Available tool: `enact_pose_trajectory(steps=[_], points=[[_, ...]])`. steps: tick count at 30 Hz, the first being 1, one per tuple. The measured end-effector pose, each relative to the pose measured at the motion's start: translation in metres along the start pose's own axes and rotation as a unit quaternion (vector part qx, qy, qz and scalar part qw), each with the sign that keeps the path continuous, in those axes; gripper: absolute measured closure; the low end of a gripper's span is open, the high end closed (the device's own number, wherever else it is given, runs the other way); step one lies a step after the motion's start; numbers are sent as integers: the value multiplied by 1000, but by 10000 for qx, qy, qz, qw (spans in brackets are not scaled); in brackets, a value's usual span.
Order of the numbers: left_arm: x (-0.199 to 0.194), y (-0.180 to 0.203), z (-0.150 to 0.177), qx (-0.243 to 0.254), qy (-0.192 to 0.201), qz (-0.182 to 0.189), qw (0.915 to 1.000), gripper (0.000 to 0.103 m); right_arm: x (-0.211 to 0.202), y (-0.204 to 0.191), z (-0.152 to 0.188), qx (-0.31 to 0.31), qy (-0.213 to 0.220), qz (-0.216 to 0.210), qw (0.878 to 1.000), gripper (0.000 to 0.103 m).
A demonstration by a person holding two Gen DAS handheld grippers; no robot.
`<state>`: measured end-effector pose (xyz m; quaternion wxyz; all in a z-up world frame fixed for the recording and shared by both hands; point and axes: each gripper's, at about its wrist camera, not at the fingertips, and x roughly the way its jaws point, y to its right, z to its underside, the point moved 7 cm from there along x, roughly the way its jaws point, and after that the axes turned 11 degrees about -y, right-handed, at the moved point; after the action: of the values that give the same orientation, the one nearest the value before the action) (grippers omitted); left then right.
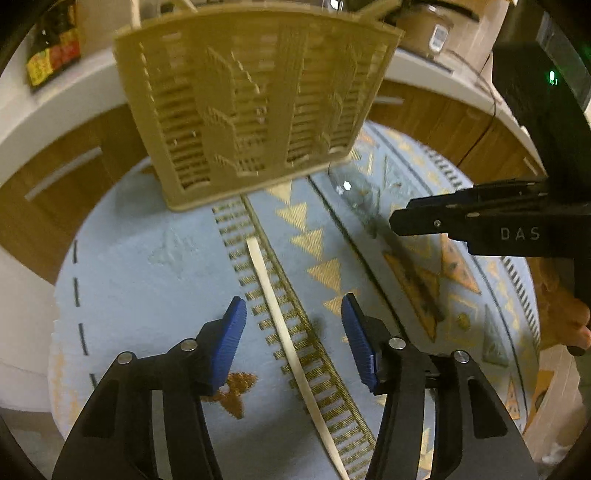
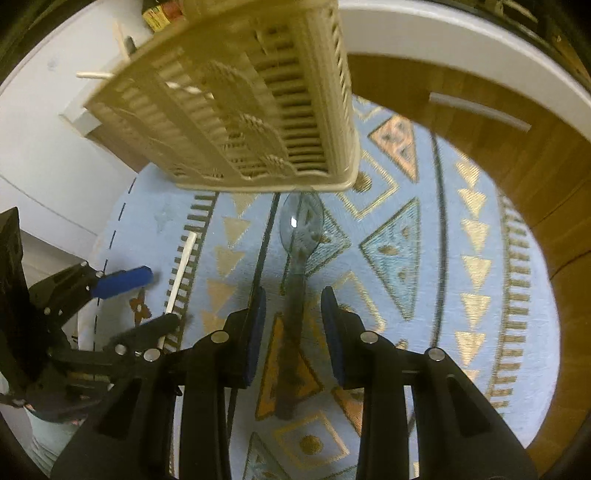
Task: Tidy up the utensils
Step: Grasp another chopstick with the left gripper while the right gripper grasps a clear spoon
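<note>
A beige slotted utensil basket (image 1: 258, 103) (image 2: 240, 110) stands at the far side of a blue patterned mat (image 1: 140, 288) (image 2: 480, 295). A pale chopstick (image 1: 267, 288) (image 2: 181, 269) lies flat on the mat. My left gripper (image 1: 293, 306) (image 2: 160, 299) hangs over it, open, its blue pads on either side and clear of the stick. A clear grey plastic spoon (image 2: 301, 221) (image 1: 354, 192) lies bowl toward the basket. My right gripper (image 2: 294, 295) (image 1: 399, 221) is open around the spoon's handle, with a gap at each pad.
Pale sticks (image 2: 96, 75) poke out of the basket's far side. Wooden cabinet fronts (image 1: 66, 177) (image 2: 480, 122) under a white counter curve behind the mat. A dark bottle (image 1: 51, 55), a jar (image 1: 432, 29) and a black device with a green light (image 1: 552, 77) stand on the counter.
</note>
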<state>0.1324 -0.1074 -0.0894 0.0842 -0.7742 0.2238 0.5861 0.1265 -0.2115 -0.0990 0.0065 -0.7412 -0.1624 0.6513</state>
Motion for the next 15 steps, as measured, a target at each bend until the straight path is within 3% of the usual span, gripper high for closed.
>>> enact_pose_trajectory(steps=[4,11,13,15], points=[[10,-2,0,66,-228,-153,9996,61,12,-3,-7,6,-99,176,9998,75],[14,1,-2,476,-480,-692,9953,60,27,-18,-12,-251,-198,606,9977,76],[13,5,-4,515,-573,-708,9945,65,29,-21,-12,-318,-187,821,9959,80],[12,4,-5,509,-666,-721,9939,75,30,-23,-12,-397,-170,1050,9935,90]])
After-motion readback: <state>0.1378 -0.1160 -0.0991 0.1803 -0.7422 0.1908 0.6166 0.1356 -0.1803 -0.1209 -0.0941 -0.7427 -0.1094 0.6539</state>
